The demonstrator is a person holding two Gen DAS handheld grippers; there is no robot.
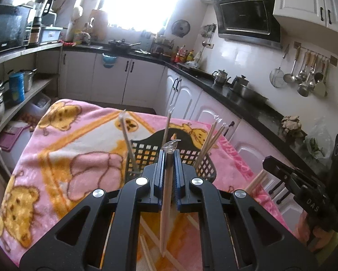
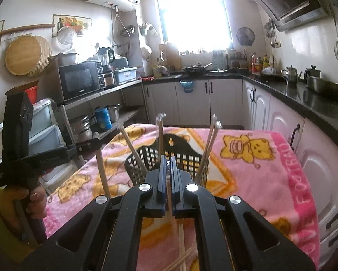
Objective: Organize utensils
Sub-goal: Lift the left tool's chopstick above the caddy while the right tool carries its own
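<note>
My left gripper [image 1: 169, 155] is shut on a pale wooden chopstick [image 1: 166, 214] whose plastic-wrapped top sticks out above the jaws. Its lower end hangs over the pink bear blanket [image 1: 67, 146]. Just beyond stands a black lattice basket [image 1: 150, 151] with several wrapped chopsticks [image 1: 208, 142] upright in it. My right gripper [image 2: 168, 160] is shut on another chopstick [image 2: 169, 194], also in front of the basket [image 2: 137, 164]. Each view shows the other gripper held off to the side: the right gripper [image 1: 268, 161] and the left gripper [image 2: 99, 142], each pinching its chopstick.
Loose chopsticks [image 2: 182, 248] lie on the blanket below the jaws. White cabinets with a dark counter [image 1: 248, 99] and kettles run along the right. Shelves with pots [image 2: 83, 126] and a microwave [image 2: 78, 81] stand at the left. A person's hand [image 2: 33, 203] grips the left handle.
</note>
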